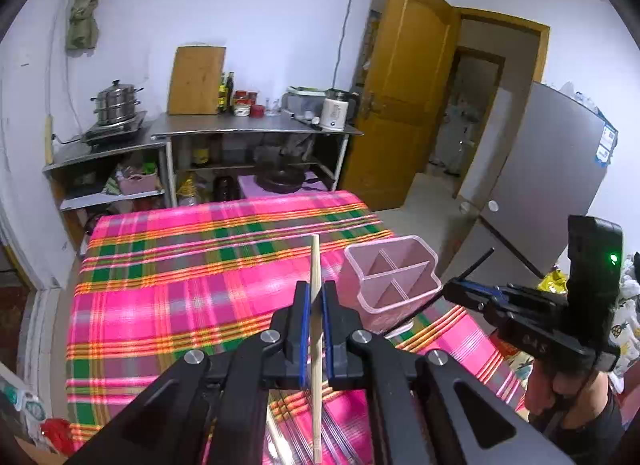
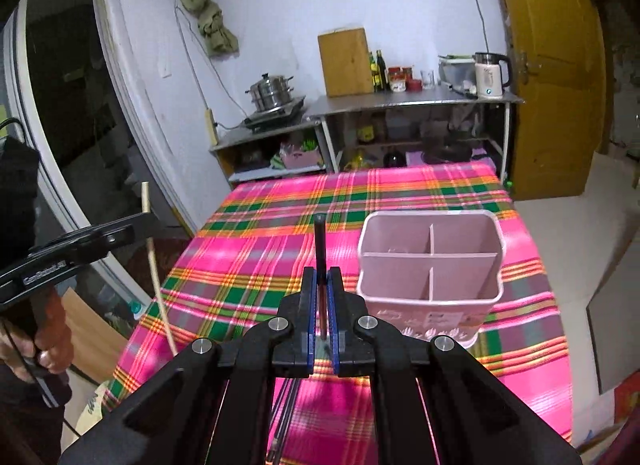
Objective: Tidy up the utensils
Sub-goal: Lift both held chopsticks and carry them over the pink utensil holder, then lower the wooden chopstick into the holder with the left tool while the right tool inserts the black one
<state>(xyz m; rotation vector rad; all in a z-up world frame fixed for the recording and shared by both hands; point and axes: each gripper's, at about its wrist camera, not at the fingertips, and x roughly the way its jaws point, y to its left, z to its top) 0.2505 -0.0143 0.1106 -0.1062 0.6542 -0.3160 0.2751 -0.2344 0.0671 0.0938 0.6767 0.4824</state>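
While pinched upright, wooden chopstick (image 1: 315, 305) between left claw (image 1: 315, 297) pads.

chopstick (image 1: 316, 265): pale wood, matt | holder (image 2: 430, 261): pink plastic, smooth | tablecloth (image 1: 180, 285): woven plaid cloth | shelf (image 1: 256, 127): shiny metal

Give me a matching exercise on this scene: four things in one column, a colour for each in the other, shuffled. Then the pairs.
1. chopstick in the left gripper
2. chopstick in the right gripper
3. utensil holder
4. kettle

A. pink
B. white
C. pale wood
D. black

Pairs: 1-C, 2-D, 3-A, 4-B
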